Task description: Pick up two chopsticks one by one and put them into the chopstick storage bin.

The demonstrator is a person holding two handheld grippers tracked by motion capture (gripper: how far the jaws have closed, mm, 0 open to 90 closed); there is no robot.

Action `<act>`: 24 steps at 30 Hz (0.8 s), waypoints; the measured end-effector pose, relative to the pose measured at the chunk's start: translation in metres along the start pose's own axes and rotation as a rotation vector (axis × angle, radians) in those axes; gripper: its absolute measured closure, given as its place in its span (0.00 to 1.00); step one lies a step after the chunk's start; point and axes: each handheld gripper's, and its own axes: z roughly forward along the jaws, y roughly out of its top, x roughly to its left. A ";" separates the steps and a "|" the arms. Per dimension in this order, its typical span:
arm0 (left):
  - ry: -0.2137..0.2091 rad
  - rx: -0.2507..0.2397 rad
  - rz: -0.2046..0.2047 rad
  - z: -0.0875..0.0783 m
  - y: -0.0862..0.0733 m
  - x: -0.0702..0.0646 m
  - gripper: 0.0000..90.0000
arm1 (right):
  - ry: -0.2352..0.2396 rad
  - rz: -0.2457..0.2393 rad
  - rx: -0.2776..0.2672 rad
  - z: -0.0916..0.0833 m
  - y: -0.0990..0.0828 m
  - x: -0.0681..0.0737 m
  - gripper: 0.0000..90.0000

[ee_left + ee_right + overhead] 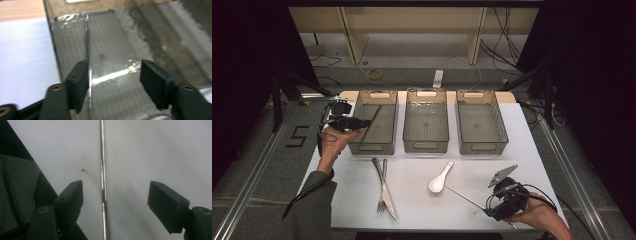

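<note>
From the high view, a thin silver metal chopstick [464, 196] lies on the white table [412, 200], its long axis running from beside the white ceramic spoon [439, 180] toward the near right, where its near end reaches the right gripper [492, 210]. The left gripper [362, 122] is well apart, at the left smoky plastic bin [374, 145].

In the left gripper view the jaws stand apart over that bin, a second thin rod [88, 60] lying inside (nothing clamped).

In the right gripper view the chopstick runs lengthwise between the open jaws, nearer one pad, untouched. The right hand is plainly the nearer one.
</note>
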 end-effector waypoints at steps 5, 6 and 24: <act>-0.147 -0.058 -0.018 -0.016 -0.015 -0.015 0.28 | -0.002 -0.002 0.011 0.001 0.001 0.000 0.34; -0.159 -0.064 -0.006 -0.018 -0.020 -0.019 0.26 | -0.002 -0.005 0.016 0.002 0.001 0.000 0.34; -0.315 -0.072 0.224 -0.023 -0.068 -0.094 0.20 | -0.026 -0.014 0.070 0.004 0.002 0.002 0.46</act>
